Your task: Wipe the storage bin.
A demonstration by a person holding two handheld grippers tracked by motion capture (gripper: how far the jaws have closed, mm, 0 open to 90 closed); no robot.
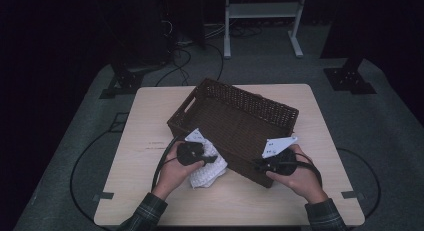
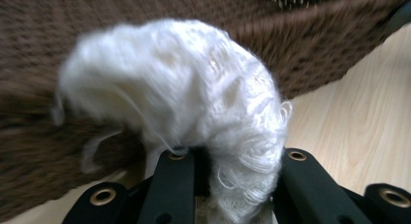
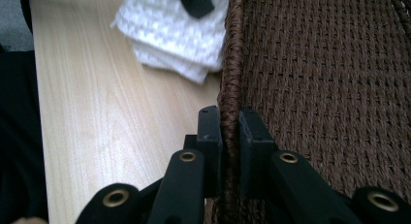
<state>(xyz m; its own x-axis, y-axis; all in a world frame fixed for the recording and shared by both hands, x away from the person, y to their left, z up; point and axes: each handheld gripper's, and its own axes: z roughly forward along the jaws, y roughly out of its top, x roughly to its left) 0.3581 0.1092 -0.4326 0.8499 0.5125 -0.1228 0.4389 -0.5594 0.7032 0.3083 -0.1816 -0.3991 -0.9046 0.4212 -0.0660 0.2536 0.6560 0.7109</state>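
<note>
A brown wicker basket [image 1: 235,98] stands at an angle on the light wooden table [image 1: 145,116]. Against its near left wall lies a folded white knitted cloth [image 1: 207,175]. My left gripper [image 1: 212,160] is shut on that cloth. In the left gripper view the fluffy cloth [image 2: 184,83] bulges up between the jaws of the left gripper [image 2: 232,158], with the basket wall [image 2: 315,54] behind it. My right gripper [image 1: 261,166] is shut on the basket's near rim by its right corner. In the right gripper view the right gripper [image 3: 230,122] pinches the braided rim [image 3: 235,49], and the cloth [image 3: 169,30] lies beyond.
Bare tabletop [image 3: 111,117] stretches along the front edge and to the left of the basket. On the floor behind the table stand a white frame [image 1: 262,11], dark stand bases [image 1: 350,78] and loose cables [image 1: 185,56].
</note>
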